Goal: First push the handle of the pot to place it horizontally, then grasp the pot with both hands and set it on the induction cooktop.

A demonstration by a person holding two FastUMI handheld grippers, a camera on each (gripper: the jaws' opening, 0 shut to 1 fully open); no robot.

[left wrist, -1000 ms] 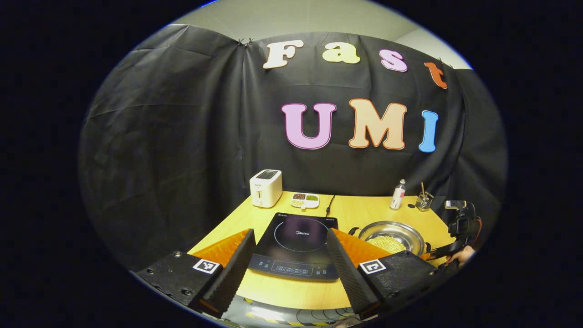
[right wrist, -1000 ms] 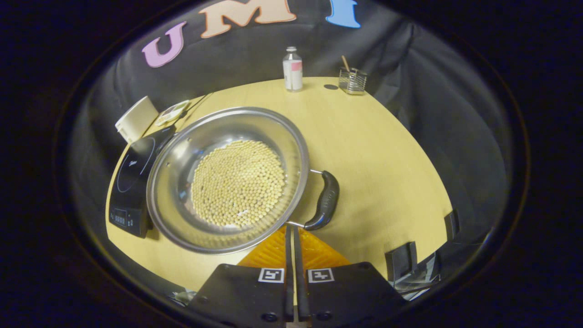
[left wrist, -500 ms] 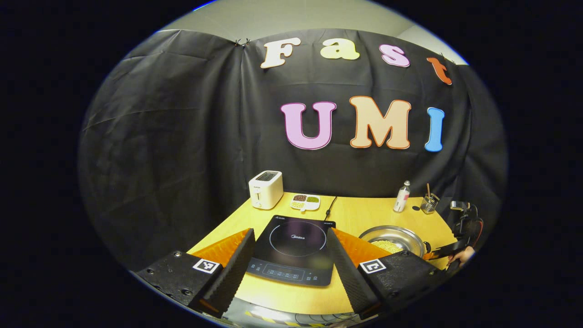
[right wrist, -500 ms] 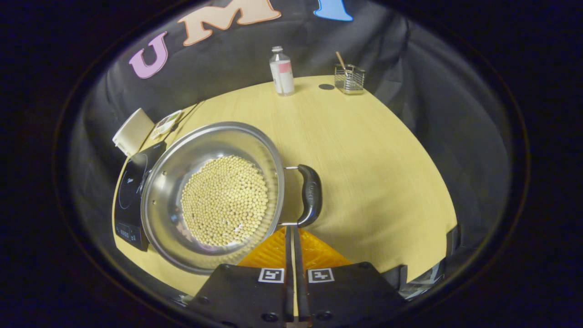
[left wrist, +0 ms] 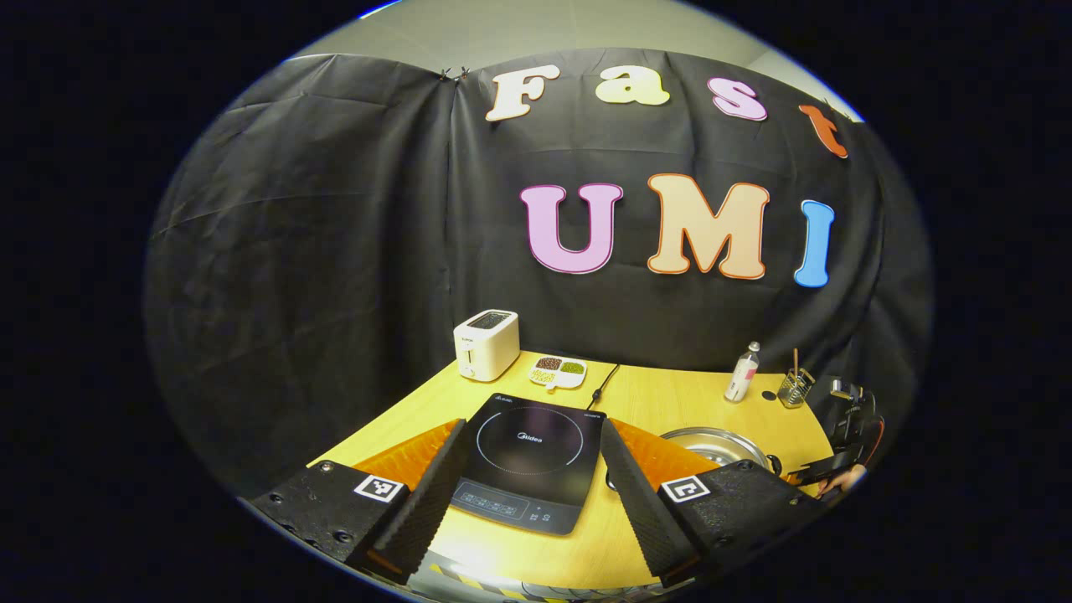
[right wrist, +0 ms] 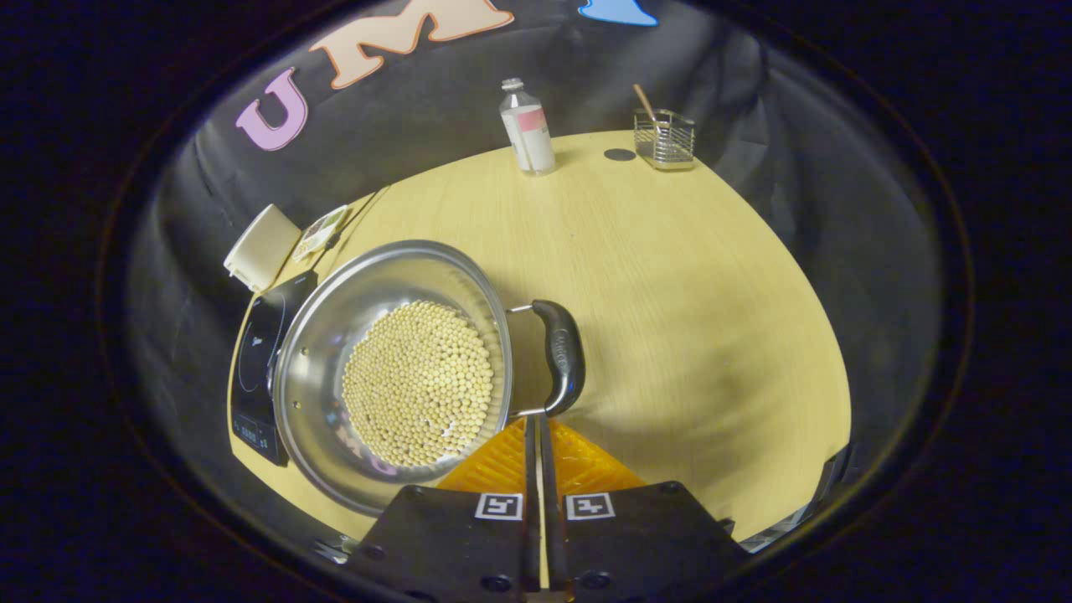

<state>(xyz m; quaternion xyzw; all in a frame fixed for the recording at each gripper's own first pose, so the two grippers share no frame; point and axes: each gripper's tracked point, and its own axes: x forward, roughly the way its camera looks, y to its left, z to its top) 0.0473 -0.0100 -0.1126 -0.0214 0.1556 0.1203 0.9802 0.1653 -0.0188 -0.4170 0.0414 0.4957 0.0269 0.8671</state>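
Pot by the cooktop, right gripper at its handle

The pot point(right wrist: 394, 377) of beans sits on the table point(right wrist: 670, 276) just right of the induction cooktop point(left wrist: 532, 456); its black handle point(right wrist: 563, 356) runs near-to-far, straighter than a second ago. The right gripper point(right wrist: 536, 431), fingers together, tips at the handle's near end; the left gripper point(left wrist: 532, 494) hangs wide apart.

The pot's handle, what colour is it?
Black, on silver metal brackets; the handle shows best in the right gripper view.

One pot point(right wrist: 394, 377), one cooktop point(left wrist: 529, 461), one toaster point(left wrist: 486, 344), one bottle point(right wrist: 528, 127), two claws.
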